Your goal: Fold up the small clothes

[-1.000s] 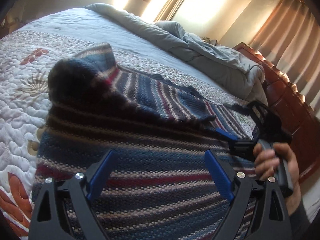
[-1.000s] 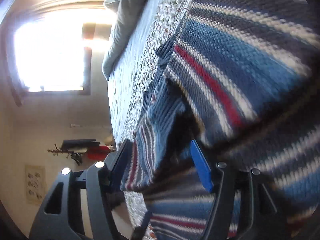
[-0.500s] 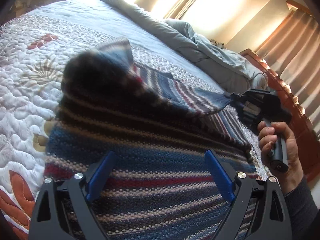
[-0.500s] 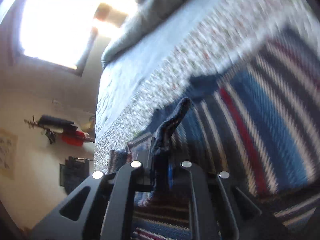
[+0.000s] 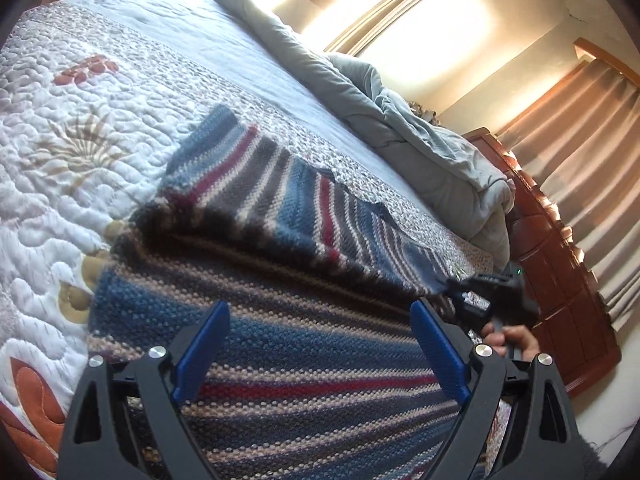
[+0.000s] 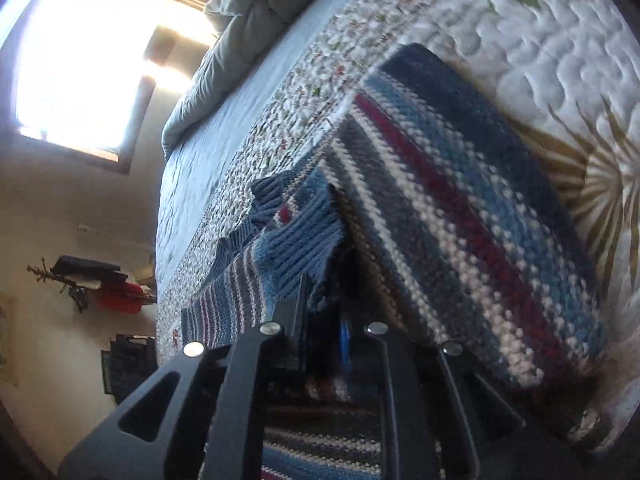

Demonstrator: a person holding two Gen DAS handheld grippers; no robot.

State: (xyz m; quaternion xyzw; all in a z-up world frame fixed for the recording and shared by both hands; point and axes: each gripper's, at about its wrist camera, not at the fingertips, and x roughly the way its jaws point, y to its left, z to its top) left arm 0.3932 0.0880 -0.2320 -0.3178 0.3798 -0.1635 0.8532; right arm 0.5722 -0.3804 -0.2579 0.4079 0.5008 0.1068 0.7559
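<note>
A striped knit sweater [image 5: 288, 332] in blue, grey, red and cream lies on the quilted bed [image 5: 60, 168]. Its upper part is lifted off the lower part as a raised flap [image 5: 280, 200]. My left gripper [image 5: 320, 344] hovers open and empty over the sweater's lower part. My right gripper [image 5: 476, 300] is at the flap's right end, held by a hand. In the right wrist view my right gripper [image 6: 324, 312] is shut on the ribbed blue edge [image 6: 296, 248] of the sweater [image 6: 460, 216].
A grey duvet [image 5: 400, 120] is bunched at the far side of the bed. A wooden dresser [image 5: 560, 280] and curtains [image 5: 592, 152] stand to the right. A bright window [image 6: 80, 64] and a coat rack [image 6: 92, 284] show in the right wrist view.
My right gripper closed on the sweater's ribbed edge and pulled it right and up, so the flap stretched out. My left gripper stayed open over the lower part.
</note>
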